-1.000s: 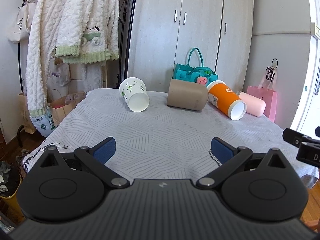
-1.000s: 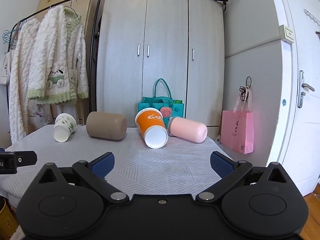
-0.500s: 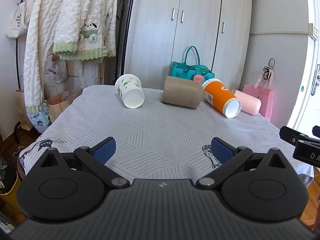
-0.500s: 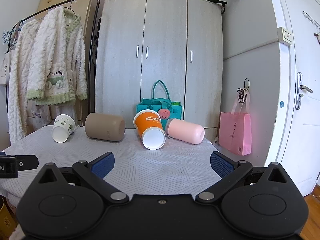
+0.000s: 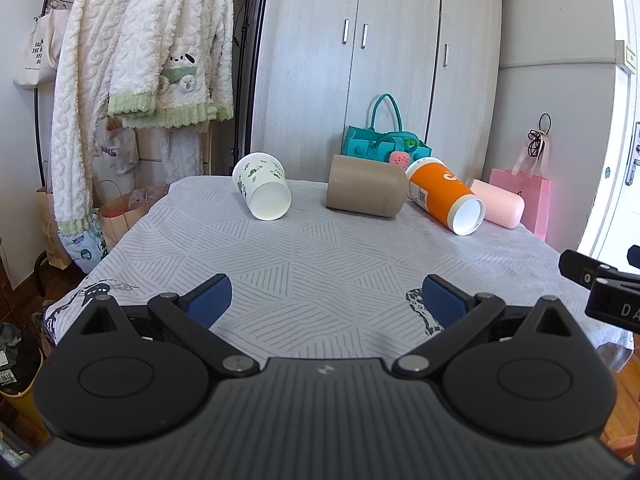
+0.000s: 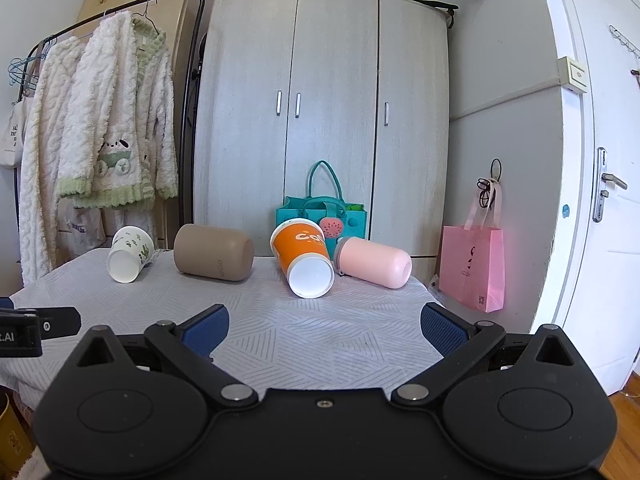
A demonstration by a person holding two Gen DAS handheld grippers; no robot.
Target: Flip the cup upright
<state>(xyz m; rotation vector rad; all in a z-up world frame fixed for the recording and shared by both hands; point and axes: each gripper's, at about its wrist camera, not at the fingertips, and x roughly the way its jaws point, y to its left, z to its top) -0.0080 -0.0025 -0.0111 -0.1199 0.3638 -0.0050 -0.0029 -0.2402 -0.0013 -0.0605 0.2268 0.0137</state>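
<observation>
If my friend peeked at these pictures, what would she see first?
Probably the four cups knocked over in a row at the far side of the table: a white leafy cup, a tan cup, a bright orange cup and a pink cup. Next, the fluffy white robe hanging up on the left.

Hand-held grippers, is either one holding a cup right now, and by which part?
Nothing is held. The left hand-held gripper and right hand-held gripper are both open above the table, well short of the four cups lying on their sides.
</observation>
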